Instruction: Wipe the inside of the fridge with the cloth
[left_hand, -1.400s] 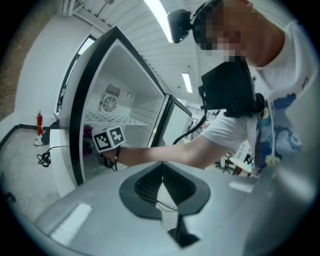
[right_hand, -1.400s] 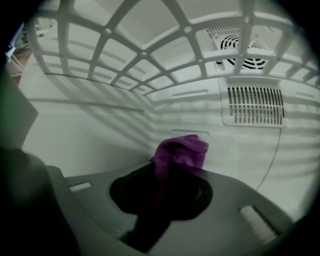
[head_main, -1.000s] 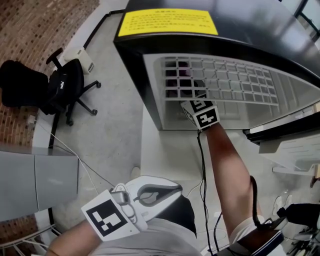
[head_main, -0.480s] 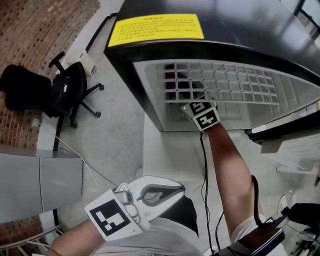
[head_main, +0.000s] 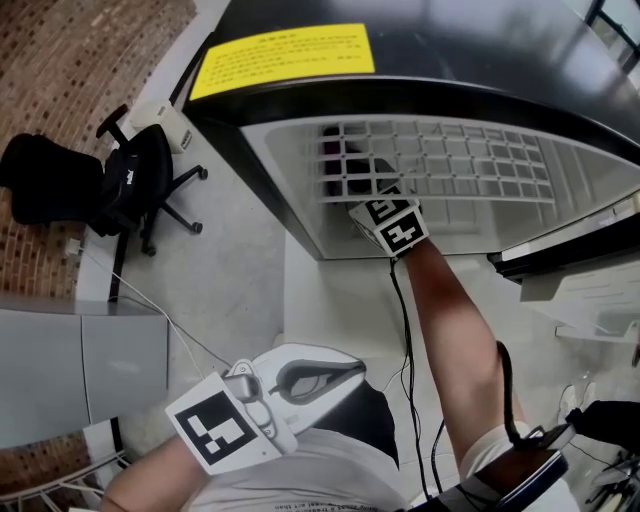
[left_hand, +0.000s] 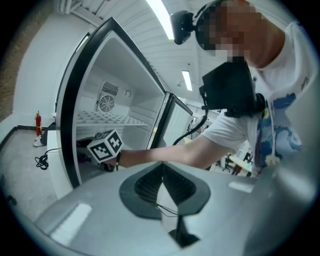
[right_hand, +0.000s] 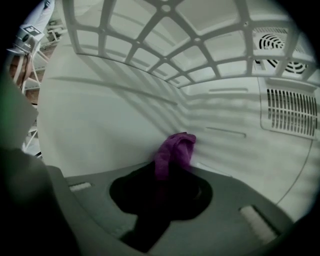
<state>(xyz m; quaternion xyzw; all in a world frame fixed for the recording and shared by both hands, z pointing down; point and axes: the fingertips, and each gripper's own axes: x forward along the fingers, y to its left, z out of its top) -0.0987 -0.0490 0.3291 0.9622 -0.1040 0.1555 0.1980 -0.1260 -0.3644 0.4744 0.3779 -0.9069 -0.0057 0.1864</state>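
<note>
The black fridge (head_main: 480, 60) stands open, and its inside is white. A yellow sticker (head_main: 285, 48) is on the fridge's top, near the left corner. A white grid shelf (head_main: 470, 165) runs across the inside.

The right gripper (right_hand: 165, 175) reaches into the fridge, under the shelf and toward the fridge's left side. Its claw is pinching the purple cloth (right_hand: 174, 150). The cloth is bunched up and sticks out past the tips of the claw. The end of the cloth is right at the white inner wall (right_hand: 100, 115), with a small shadow beside it. I cannot tell if it really touches the wall. In the right gripper view, the shelf is overhead. A round fan cover (right_hand: 277, 45) sits high on the back wall near the right edge, and a vent with thin slots (right_hand: 287, 112) is just below it.

The person's bare arm (head_main: 450, 320) stretches from the bottom of the head view up to the fridge's front edge. A black cord (head_main: 405, 370) hangs beside the arm.

The left gripper (left_hand: 162, 172) is outside the fridge, well apart from it, low and close to the person's body. Its claw is pressed together and has nothing in it. It points toward the open fridge.

A black office chair (head_main: 130, 180) stands on the grey floor (head_main: 230, 260), off to the left of the fridge.
</note>
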